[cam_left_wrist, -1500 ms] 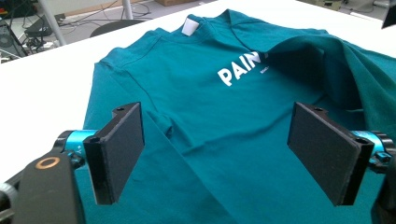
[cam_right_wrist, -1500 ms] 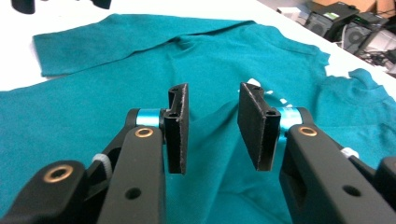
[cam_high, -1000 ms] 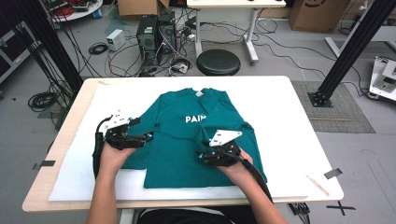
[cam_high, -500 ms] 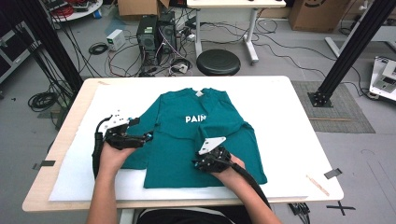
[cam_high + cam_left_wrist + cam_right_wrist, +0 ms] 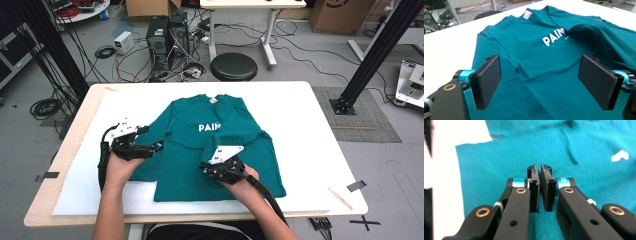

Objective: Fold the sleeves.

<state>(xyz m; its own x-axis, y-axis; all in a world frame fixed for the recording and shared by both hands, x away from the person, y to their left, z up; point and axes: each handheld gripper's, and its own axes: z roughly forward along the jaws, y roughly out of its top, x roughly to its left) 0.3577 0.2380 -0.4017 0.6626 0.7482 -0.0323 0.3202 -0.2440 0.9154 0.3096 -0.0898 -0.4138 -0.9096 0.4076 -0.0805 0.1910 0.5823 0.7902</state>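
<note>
High view first: I see the teal T-shirt lying front-up on a white sheet that covers most of the bench, collar pointing away from me, white lettering across the chest. Its right sleeve side is folded inward over the body, so a flap lies across the print. No boxes or bins sit on the bench; the shirt is the one thing on the sheet.

My left gripper rests at the shirt's left sleeve edge, held low and roughly level, pointing toward the shirt's middle, with the forearm coming up from the near edge. In the left gripper view that left gripper has its jaws spread wide, bare cloth between them and nothing pinched.

My right gripper sits over the lower middle of the shirt, angled toward the left, the hand wrapped round its body. In the right gripper view the right gripper has just been closing and its jaws now stand pressed almost together. Whether a thin pinch of fabric is caught between them I cannot tell from this angle; teal cloth lies right beneath them.
</note>
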